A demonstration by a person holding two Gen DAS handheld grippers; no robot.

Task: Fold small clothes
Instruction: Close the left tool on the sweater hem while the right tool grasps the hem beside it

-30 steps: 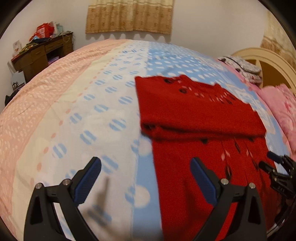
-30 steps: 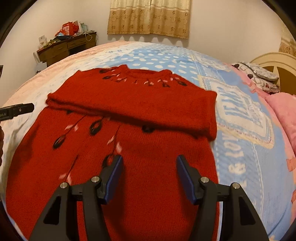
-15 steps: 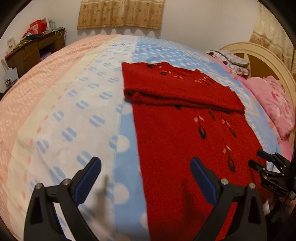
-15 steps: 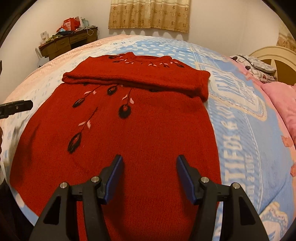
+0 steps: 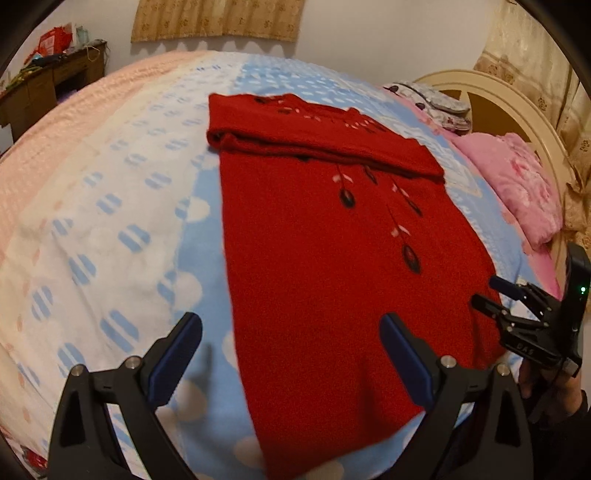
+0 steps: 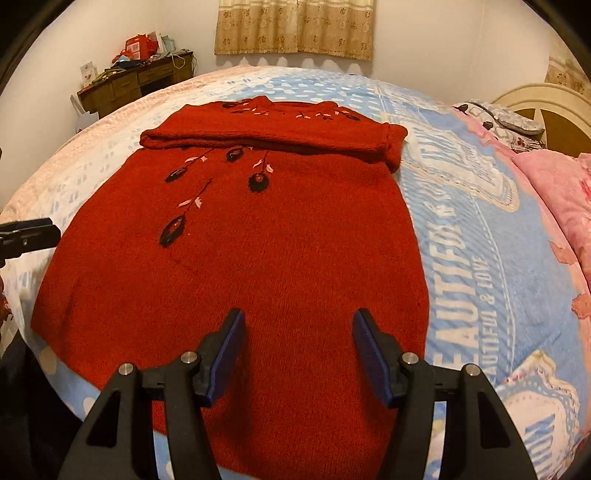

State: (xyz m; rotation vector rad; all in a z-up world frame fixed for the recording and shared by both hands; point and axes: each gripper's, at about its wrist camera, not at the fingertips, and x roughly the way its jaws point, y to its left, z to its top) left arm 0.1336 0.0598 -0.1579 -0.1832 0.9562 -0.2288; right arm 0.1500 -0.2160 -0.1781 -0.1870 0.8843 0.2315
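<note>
On the blue, white and pink patterned bedspread (image 6: 480, 236), a red knitted sweater with black and pink flower embroidery (image 6: 266, 258), spread flat, body toward the cameras, upper part with the sleeves doubled over into a thick band across the far end, neckline farthest away. Above the near hem, the right gripper with black arms and blue pads (image 6: 298, 347), level, pointed along the garment toward the collar, jaws spread wide, nothing between them, red knit visible through the gap. At the sweater's left edge, the left gripper of the same build (image 5: 291, 354), also wide apart and empty, one finger (image 5: 177, 354) over bare bedspread, the other over the red knit, aimed the same way. In the left wrist view, right gripper visible at the far right, gripped by a hand (image 5: 554, 391). Beyond the bed, a pink pillow (image 5: 513, 184), a cream headboard (image 5: 517, 99), a wooden desk (image 6: 133, 85) and tan curtains (image 6: 295, 29)
</note>
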